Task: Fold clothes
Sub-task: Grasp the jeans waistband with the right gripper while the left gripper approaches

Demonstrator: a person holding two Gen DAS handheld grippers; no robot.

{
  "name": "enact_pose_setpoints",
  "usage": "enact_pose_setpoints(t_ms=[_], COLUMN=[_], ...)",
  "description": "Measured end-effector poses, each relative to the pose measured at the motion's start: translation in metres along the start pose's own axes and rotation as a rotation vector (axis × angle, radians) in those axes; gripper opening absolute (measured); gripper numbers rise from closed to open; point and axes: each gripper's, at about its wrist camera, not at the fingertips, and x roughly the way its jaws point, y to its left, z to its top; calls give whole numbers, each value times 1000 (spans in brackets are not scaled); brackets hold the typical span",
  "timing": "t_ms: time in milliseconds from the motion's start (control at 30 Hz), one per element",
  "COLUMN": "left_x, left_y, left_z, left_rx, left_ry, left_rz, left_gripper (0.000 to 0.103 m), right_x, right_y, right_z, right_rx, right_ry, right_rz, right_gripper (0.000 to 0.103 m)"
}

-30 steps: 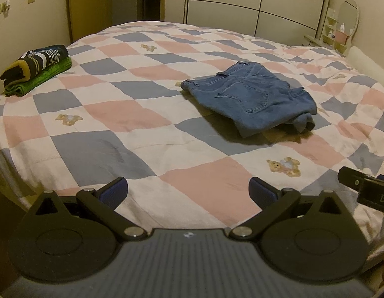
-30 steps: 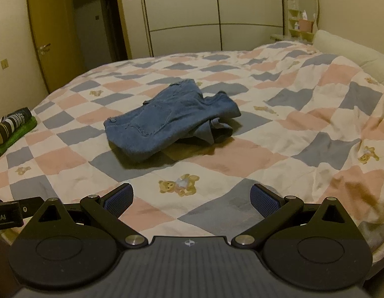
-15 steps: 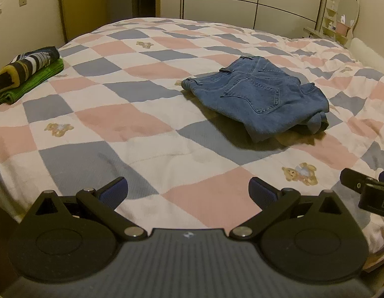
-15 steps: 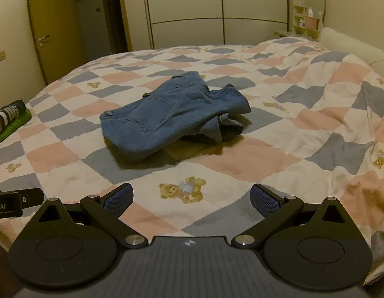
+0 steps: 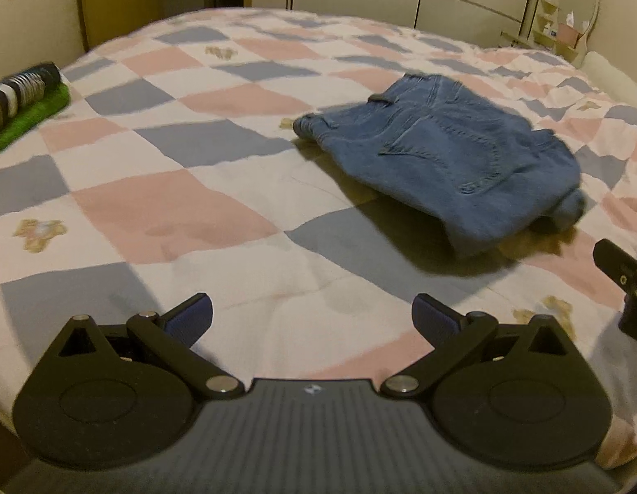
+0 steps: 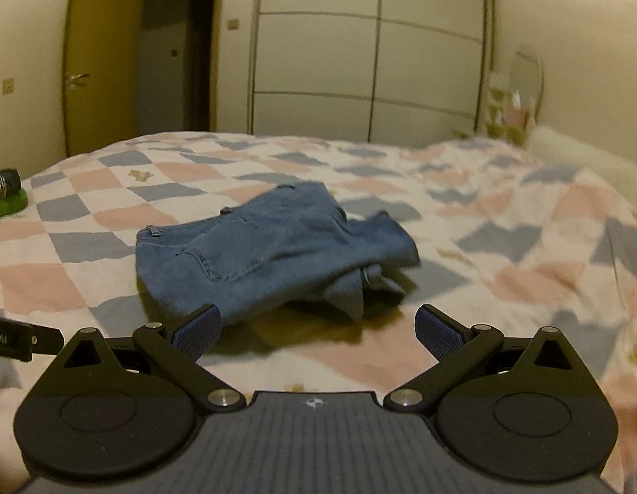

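Hovering low, both tongs (image 5: 312,315) (image 6: 316,329) spread wide facing the jeans (image 6: 269,247).

Folded clothes stack (image 5: 24,103) cropped by left edge in both wrist views; striped top layer blurred. Right gripper (image 5: 623,284) visible only as a black fragment at right edge, jaws out of frame. Underside layers of jeans (image 6: 273,251) concealed beneath top fold. Shelf items (image 6: 507,115) beside mirror smeared, unidentifiable. Far quilt (image 6: 503,189) pattern motion-blurred.
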Motion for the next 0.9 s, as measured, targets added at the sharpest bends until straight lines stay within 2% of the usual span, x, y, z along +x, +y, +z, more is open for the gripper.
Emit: enact_pose_setpoints(t_ms=[200,367,533,700,900], left_x=[59,71,66,68,66], left_y=[14,17,20,23,15], left_z=[27,54,77,103,137], left_rx=[0,2,-20,-27,3], left_ry=[36,76,138,231,275], left_rz=[-76,-96,-113,-88,-97], left_gripper=[102,102,102,102,102], right_x=[50,76,87,96,108], right_y=[24,47,48,47,43], right_z=[1,8,31,55,83], right_rx=[-160,-281,-255,-229,-190], right_ry=[-23,26,115,211,319], right_rz=[91,131,161,181,181], right_gripper=[103,103,103,103,103])
